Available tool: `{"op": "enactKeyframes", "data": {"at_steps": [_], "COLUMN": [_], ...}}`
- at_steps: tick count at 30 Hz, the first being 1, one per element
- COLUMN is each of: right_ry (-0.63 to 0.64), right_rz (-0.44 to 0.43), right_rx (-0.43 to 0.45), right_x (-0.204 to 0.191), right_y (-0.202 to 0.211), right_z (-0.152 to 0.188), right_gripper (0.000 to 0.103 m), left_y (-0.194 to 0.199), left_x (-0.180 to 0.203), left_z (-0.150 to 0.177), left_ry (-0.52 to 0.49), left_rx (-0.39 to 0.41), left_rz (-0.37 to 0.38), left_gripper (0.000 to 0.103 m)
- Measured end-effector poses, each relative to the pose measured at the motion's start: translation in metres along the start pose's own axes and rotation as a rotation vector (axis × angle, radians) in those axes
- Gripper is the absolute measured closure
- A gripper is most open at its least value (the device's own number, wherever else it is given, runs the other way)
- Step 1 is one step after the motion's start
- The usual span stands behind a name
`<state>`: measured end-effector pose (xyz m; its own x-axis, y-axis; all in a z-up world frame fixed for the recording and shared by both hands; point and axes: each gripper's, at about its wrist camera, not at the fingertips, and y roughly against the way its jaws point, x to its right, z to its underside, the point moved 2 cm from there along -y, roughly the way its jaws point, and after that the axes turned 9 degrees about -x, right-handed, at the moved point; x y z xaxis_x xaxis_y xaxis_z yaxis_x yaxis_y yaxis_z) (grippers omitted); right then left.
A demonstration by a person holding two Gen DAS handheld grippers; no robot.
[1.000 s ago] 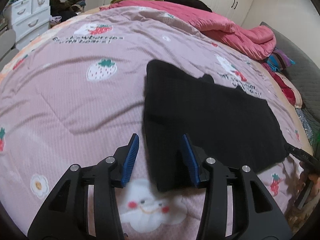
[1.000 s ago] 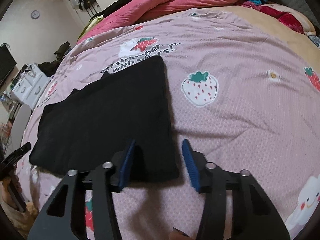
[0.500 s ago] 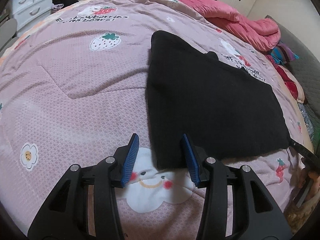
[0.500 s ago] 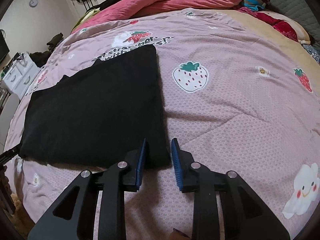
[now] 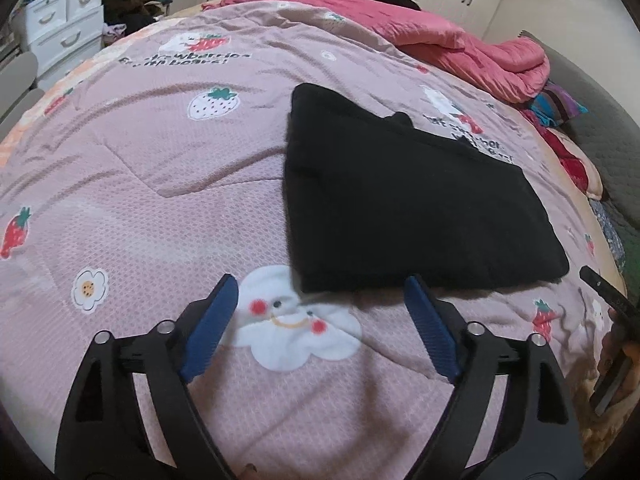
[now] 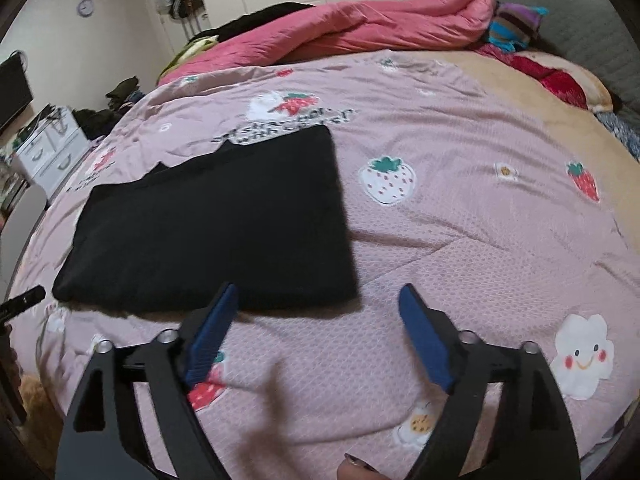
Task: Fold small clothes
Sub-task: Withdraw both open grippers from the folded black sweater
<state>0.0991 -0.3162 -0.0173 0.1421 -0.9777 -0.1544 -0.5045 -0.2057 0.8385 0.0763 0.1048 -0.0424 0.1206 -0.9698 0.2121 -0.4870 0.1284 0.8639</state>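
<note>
A black garment (image 5: pixel 404 204) lies folded flat in a rectangle on the pink strawberry-print bedspread (image 5: pixel 160 184); it also shows in the right wrist view (image 6: pixel 216 224). My left gripper (image 5: pixel 320 308) is open wide and empty, just short of the garment's near left corner. My right gripper (image 6: pixel 316 312) is open wide and empty, just short of the garment's near right corner. The tip of the other gripper shows at each view's edge, on the right in the left wrist view (image 5: pixel 600 284) and on the left in the right wrist view (image 6: pixel 24 300).
A rolled pink duvet (image 6: pixel 360 28) lies along the far side of the bed. Striped and red clothes (image 6: pixel 516 24) sit by the grey headboard. White drawers (image 5: pixel 60 28) and a pile of dark clothes stand beyond the bed's left edge.
Both grippers have pulled back from the garment's near corners and opened wide. The right gripper, nearly shut half a second ago, has let go. The garment stays flat.
</note>
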Motion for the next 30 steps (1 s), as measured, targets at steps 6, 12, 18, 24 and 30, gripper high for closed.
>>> {"op": "enactKeyframes", "data": {"at_steps": [6,12,18,24,30], "right_ry": [0.077,0.14,0.205,0.292,0.404], "right_rz": [0.001,-0.01,-0.024,-0.051,-0.062], "right_rx": [0.03,0.062,0.064,0.054,0.052], "right_x": [-0.026,-0.054,-0.087,-0.13,-0.178], "right_y": [0.014,0.024,0.019,0.008,-0.007], "right_z": [0.002,0.0,-0.002,-0.004,-0.004], "right_gripper": [0.007,0.007,0.006,0.006,0.005], "left_y": [0.008,0.014,0.017,0.018,0.022], "left_x": [0.007,0.003,-0.016,-0.045,-0.069], "left_z": [0.004,0.006,0.008,0.008,0.002], "left_ry": [-0.015,-0.008,0.036,0.102,0.144], "left_rx": [0.01,0.02,0.024,0.022,0.04], "left_rz": [-0.012,-0.018,-0.032,-0.058,-0.088], "left_gripper": [0.009,0.009,0.009,0.009,0.009]}}
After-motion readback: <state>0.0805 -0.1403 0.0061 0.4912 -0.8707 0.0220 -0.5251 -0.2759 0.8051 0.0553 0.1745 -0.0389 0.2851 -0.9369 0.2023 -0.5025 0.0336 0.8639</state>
